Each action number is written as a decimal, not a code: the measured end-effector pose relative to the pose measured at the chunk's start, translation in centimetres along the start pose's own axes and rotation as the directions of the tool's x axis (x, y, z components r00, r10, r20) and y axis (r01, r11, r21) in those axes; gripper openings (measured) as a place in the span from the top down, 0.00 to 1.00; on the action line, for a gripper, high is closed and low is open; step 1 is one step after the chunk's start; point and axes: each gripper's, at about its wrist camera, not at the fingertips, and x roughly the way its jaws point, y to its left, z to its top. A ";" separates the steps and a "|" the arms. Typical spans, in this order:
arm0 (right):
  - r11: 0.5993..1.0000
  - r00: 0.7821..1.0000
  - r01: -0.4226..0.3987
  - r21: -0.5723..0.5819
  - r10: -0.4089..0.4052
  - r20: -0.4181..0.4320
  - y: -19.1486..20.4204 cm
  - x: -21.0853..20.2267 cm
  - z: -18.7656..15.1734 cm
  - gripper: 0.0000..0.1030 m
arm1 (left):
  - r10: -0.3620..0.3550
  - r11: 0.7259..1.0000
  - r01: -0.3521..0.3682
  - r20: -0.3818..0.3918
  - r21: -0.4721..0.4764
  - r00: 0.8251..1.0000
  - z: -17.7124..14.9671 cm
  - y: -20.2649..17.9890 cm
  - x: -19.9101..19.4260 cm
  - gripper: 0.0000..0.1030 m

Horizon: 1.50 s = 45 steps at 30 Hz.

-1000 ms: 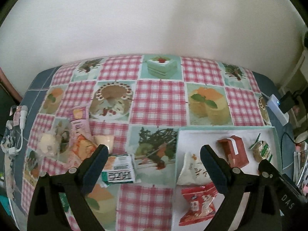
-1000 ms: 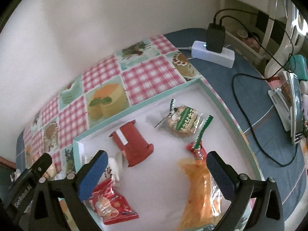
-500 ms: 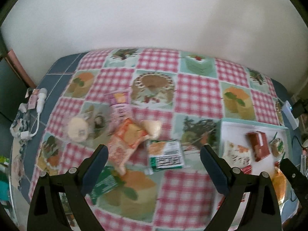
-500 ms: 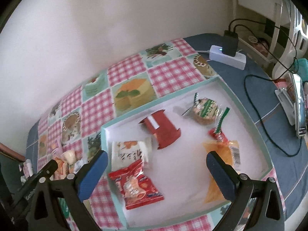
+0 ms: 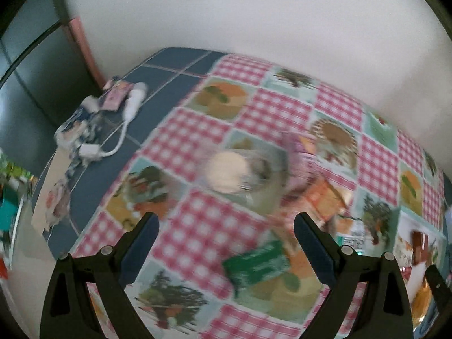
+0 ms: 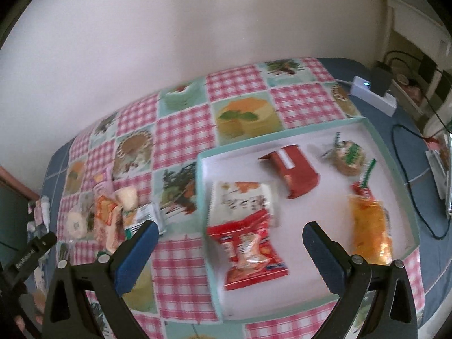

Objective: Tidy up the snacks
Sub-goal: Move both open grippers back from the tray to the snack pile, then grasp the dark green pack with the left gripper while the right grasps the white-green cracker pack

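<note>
while the left gripper [image 5: 226, 226] has swung away from the tray [image 6: 395, 166] toward the loose pile of snacks on the checked cloth [image 5: 197, 237], its view now centres on that pile instead of the tray; fingers spread wide, nothing between them. judged meaning: one delivery is over and the next pick is being lined up. right gripper [image 6: 228, 234] has drifted the same way, so the tray sits further to its right side than a second ago; its fingers also stand apart and empty, above the tray's near left corner. inside the tray: red packet [image 6: 251, 251], white packet [image 6: 243, 200], red box [image 6: 293, 169], round biscuit [image 6: 347, 155], orange bag [image 6: 370, 231]. left of the tray, on the worktop: round clear-wrapped cake [image 5: 228, 172], orange wrapper [image 5: 325, 197], green packet [image 5: 257, 265]. green packet lies flat, long axis slanting up toward the tray; heavy blur hides finer detail.
</note>
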 end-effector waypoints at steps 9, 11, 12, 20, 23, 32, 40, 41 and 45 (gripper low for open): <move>0.996 0.998 -0.045 -0.082 0.042 -0.035 5.4 1.0 -1.1 0.00 | -0.013 0.999 0.010 -0.048 -0.052 0.999 -0.3 3.1 1.6 0.06; 0.994 0.998 -0.053 -0.098 0.048 -0.048 6.4 1.4 -1.5 0.00 | -0.022 0.999 0.019 -0.070 -0.044 0.997 -0.6 3.0 2.2 0.06; 0.993 0.997 -0.058 -0.108 0.052 -0.055 6.9 1.6 -1.7 0.00 | -0.026 0.999 0.023 -0.080 -0.038 0.996 -0.6 3.0 2.6 0.06; 0.987 0.991 -0.063 -0.145 0.045 -0.129 8.9 4.6 -2.9 0.00 | -0.038 0.999 0.038 -0.161 0.001 0.986 -1.7 2.0 5.4 0.06; 0.988 0.987 -0.058 -0.140 0.036 -0.154 8.9 5.8 -3.2 0.00 | -0.037 0.998 0.045 -0.184 0.039 0.982 -2.1 1.2 6.1 0.06; 0.995 0.988 -0.024 -0.101 0.007 -0.157 7.1 6.0 -2.7 0.00 | -0.068 0.984 0.101 -0.212 0.146 0.975 -2.8 -1.6 6.3 0.06; 0.999 0.991 -0.002 -0.047 -0.004 -0.135 5.3 5.5 -1.7 0.00 | -0.039 0.956 0.111 -0.257 0.273 0.966 -4.4 -4.7 7.8 0.06; 0.999 0.991 -0.001 -0.044 -0.005 -0.135 5.3 5.5 -1.6 0.00 | -0.041 0.954 0.114 -0.257 0.276 0.966 -4.5 -4.8 7.8 0.06; 0.999 0.991 -0.002 -0.044 -0.004 -0.133 5.5 5.6 -1.6 0.00 | -0.029 0.947 0.106 -0.250 0.303 0.968 -4.7 -5.4 7.8 0.06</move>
